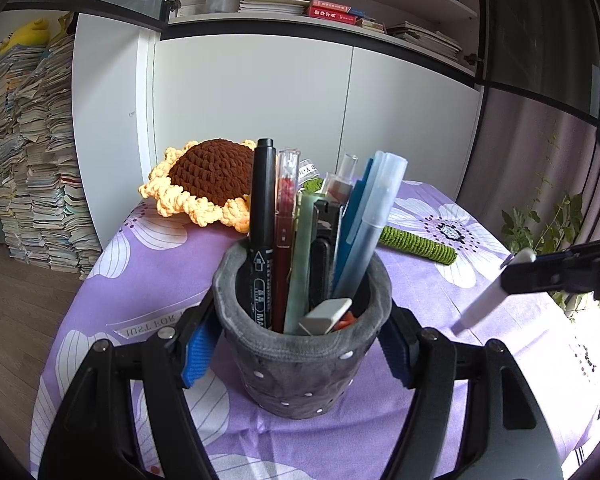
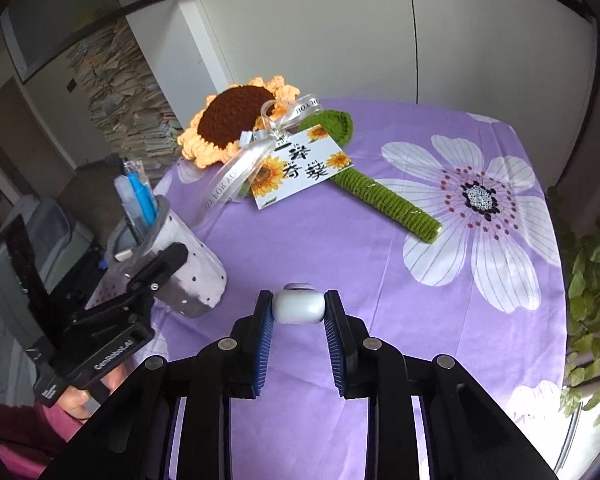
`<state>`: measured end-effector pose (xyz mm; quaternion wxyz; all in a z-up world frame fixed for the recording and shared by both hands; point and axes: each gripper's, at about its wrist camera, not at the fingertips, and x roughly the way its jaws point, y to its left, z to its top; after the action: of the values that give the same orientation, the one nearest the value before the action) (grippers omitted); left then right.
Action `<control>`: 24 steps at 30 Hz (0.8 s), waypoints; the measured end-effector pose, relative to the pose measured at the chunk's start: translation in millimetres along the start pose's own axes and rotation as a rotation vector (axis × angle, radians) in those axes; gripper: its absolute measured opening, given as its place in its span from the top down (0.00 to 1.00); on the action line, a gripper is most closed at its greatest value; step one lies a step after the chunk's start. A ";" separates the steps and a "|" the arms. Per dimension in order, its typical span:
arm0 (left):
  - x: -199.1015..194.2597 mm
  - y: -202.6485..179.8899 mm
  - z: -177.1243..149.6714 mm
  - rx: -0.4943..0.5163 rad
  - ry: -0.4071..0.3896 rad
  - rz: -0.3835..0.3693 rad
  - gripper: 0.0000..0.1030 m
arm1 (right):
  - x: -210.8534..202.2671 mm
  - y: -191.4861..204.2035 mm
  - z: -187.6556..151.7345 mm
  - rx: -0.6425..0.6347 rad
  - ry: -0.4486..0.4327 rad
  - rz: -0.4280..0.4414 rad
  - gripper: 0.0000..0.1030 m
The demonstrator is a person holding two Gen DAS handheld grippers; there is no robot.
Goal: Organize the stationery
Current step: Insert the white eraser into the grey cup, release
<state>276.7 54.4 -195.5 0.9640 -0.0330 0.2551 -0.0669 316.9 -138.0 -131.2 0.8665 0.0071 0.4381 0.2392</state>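
Note:
A grey felt pen holder (image 1: 300, 376) stands on the purple flowered cloth, filled with a black marker (image 1: 262, 220), blue pens (image 1: 376, 220), other pens and a white eraser (image 1: 326, 316). My left gripper (image 1: 302, 314) is shut on it, a blue pad pressing each side of its rim. To the right, above the cloth, my right gripper (image 1: 514, 276) holds a white pen (image 1: 484, 300) tilted tip-down. In the right wrist view that white pen (image 2: 299, 309) shows end-on, clamped between the pads of the right gripper (image 2: 299, 307), with the holder (image 2: 188, 268) to the left.
A crocheted sunflower (image 2: 236, 120) with a green stem (image 2: 384, 196), ribbon and a card (image 2: 300, 164) lies at the back of the table (image 2: 340, 248). A potted plant (image 2: 592, 280) stands off the right edge. Stacked books (image 1: 32, 160) rise at the far left.

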 end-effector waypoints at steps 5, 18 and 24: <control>-0.1 0.3 -0.3 -0.005 -0.001 -0.003 0.32 | -30.9 18.6 6.4 -0.037 -0.087 0.041 0.74; -0.8 5.2 0.2 -0.034 -0.006 -0.018 0.32 | -51.3 98.4 42.6 -0.241 -0.244 0.275 0.74; 0.8 4.2 0.7 -0.028 0.002 -0.027 0.32 | -13.4 98.5 46.9 -0.256 -0.220 0.356 0.74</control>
<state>278.2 58.4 -195.7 0.9622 -0.0497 0.2565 -0.0763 305.7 -47.2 -70.3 0.8470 0.0003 0.2993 0.4394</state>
